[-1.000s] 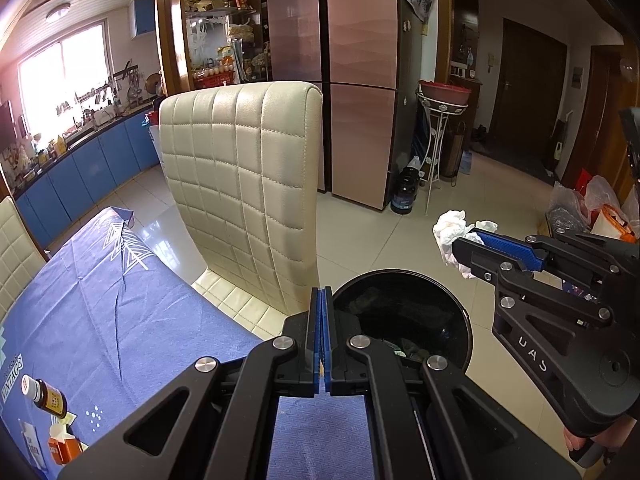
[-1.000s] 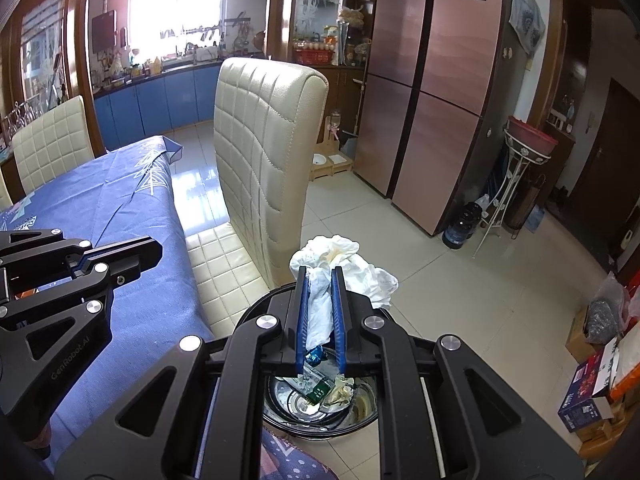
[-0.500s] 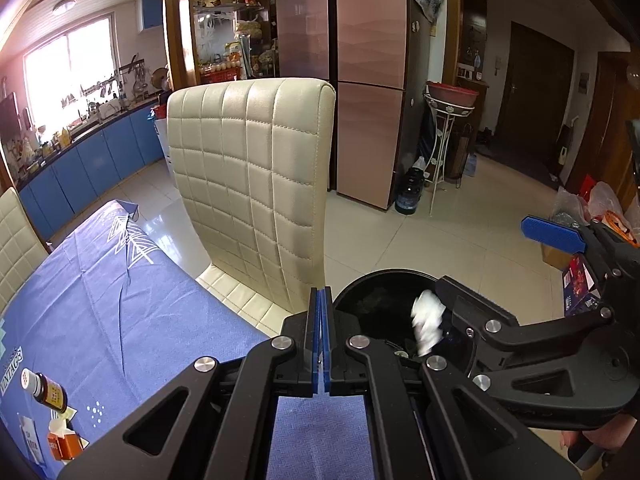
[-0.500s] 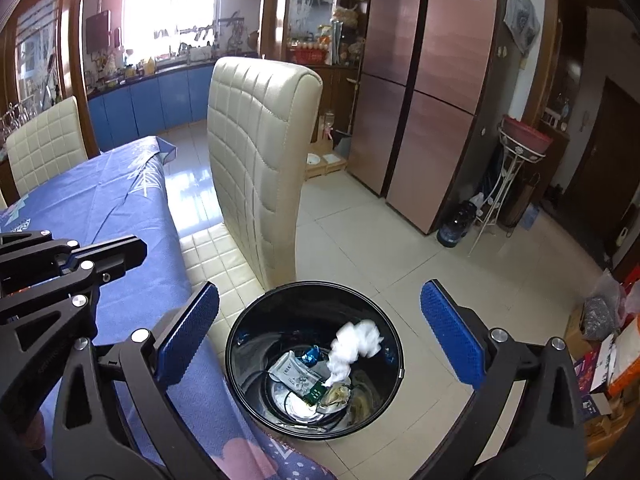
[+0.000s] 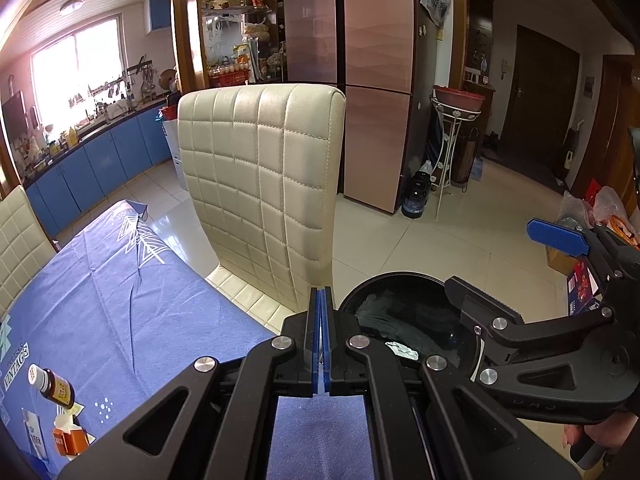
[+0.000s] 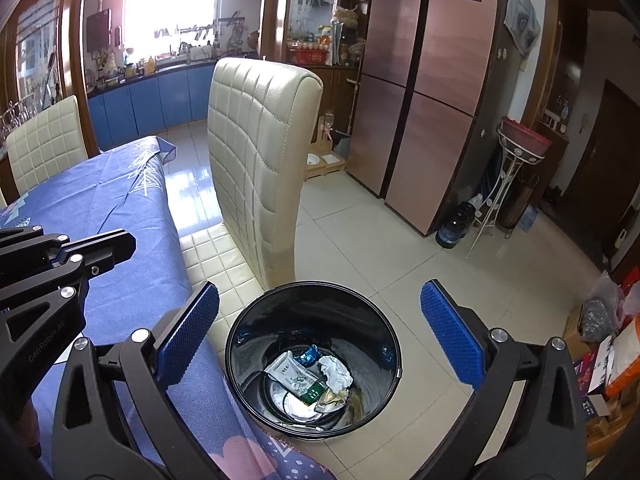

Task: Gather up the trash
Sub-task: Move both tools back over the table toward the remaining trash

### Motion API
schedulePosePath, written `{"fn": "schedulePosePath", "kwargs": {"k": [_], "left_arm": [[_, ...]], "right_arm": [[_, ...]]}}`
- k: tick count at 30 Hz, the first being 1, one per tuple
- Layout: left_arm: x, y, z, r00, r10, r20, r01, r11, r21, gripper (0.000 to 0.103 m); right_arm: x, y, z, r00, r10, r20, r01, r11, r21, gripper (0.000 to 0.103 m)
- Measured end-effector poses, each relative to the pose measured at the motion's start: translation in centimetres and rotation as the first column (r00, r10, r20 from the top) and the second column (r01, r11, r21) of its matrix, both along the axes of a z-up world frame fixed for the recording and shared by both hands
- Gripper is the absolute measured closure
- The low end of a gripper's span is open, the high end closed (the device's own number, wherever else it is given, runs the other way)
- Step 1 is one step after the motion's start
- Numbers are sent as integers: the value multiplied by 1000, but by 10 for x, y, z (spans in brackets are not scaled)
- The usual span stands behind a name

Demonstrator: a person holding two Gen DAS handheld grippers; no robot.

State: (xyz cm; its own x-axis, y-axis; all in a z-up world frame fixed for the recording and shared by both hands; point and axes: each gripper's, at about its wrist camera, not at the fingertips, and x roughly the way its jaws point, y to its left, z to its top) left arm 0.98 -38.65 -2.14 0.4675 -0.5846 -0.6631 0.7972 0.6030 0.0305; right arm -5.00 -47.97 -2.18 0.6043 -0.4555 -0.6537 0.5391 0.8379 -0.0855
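One crumpled tissue [image 6: 335, 372], light and soft, lies lower centre in the bin [image 6: 394, 364]; right gripper [image 6: 320, 340] spread empty, left gripper [image 5: 322, 344] closed.

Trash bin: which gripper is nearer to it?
Right. The right gripper, jaws open and empty, hangs directly over the trash bin. The left gripper, jaws shut, sits off to its side above the tablecloth.

A round black trash bin [image 6: 312, 356] stands upright and uncovered on the tiled floor. A crumpled white tissue [image 6: 335, 372] lies at its bottom, at about 3 o'clock among printed wrappers [image 6: 294, 376] and blue foil [image 6: 306, 356].
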Motion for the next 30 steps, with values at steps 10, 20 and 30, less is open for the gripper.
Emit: {"fn": "schedulePosePath", "kwargs": {"k": [10, 20, 30], "left_arm": [[3, 24, 8, 998, 60, 6, -60, 998, -13, 103], [31, 91, 3, 973, 210, -97, -213, 977, -19, 100], [44, 216, -3, 844, 536, -21, -536, 844, -29, 26]], "right_arm": [[4, 19, 8, 998, 51, 22, -50, 999, -5, 3], [31, 69, 9, 982, 189, 26, -190, 982, 10, 3], [87, 156, -5, 907, 421, 11, -420, 904, 73, 3]]}}
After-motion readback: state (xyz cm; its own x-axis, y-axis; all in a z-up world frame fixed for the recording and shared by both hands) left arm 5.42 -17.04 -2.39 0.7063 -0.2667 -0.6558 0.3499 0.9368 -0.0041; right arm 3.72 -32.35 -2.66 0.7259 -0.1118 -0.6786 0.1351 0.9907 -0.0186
